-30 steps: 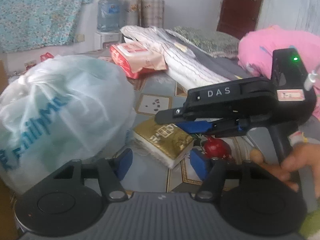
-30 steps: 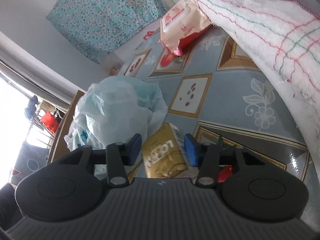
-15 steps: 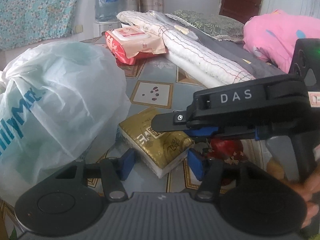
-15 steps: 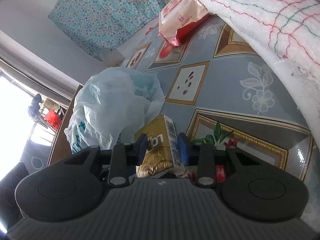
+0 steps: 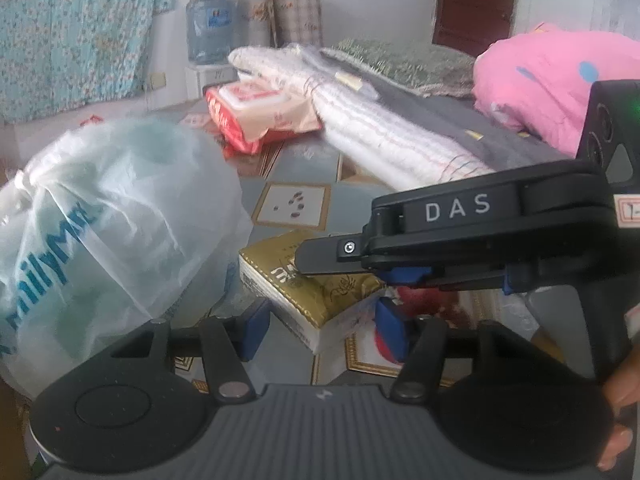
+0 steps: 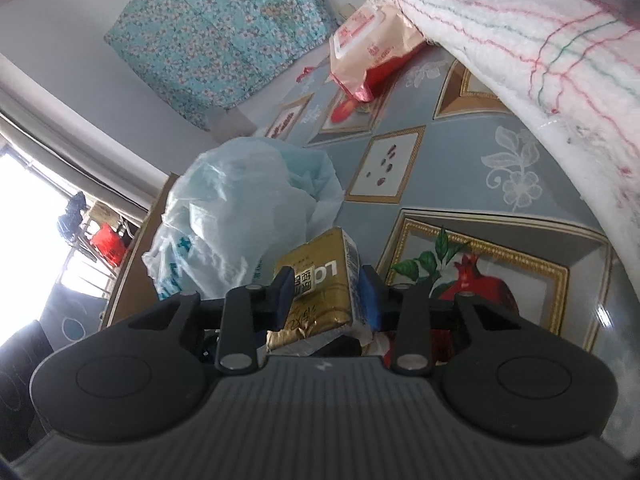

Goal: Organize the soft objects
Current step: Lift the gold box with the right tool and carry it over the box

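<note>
Since your right gripper (image 6: 326, 298) already has its pads pinching the gold tissue pack (image 6: 320, 300) across its short sides, on the patterned mat (image 6: 440, 184) beside the white plastic bag (image 5: 104, 216) — go easy: it looks light, squashy, with slick film. Left gripper (image 5: 320, 330) is open, straddling the pack's near corner — grip mid-body, not corners.

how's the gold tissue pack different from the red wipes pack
The gold tissue pack sits between the right gripper pads, beside the plastic bag; the red wipes pack lies untouched farther back against the white towel. The gold one is a plain wrapped block; the red one has a flap lid on top. Both are soft packs on the patterned mat.
</note>
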Tool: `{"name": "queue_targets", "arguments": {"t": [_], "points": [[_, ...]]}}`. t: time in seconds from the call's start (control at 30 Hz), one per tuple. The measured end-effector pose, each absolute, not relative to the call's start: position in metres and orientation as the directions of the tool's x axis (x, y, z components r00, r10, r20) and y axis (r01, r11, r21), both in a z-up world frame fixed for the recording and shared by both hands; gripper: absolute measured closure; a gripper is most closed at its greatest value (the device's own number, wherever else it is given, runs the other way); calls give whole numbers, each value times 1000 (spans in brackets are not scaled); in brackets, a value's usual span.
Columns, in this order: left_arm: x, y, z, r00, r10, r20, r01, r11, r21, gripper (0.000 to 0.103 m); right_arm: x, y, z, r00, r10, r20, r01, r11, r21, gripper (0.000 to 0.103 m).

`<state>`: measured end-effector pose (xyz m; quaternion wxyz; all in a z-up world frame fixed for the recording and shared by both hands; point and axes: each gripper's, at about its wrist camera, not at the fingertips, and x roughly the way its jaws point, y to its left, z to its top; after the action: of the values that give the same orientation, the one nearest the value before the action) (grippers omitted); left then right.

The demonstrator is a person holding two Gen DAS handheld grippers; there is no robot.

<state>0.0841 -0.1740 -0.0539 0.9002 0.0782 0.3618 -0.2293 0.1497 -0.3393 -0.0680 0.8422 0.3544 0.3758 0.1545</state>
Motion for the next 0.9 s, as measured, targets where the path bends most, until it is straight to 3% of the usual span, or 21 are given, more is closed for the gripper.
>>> {"name": "queue_targets", "arguments": {"t": [0.33,0.57,0.9], "points": [[45,-143,-1,748,-356,-560,431,902,2,43,125,-314,-3,708,565,-423,-148,705,694,67],[19,-94,30,848,-241,-472,279,960,11,43,130,-258,38,639,691,-339,-345,651,676,66],[16,7,50,870,-78,-487,48,996,-73,43,160,-126,73,423,819,-389,-544,572,614,62]]}}
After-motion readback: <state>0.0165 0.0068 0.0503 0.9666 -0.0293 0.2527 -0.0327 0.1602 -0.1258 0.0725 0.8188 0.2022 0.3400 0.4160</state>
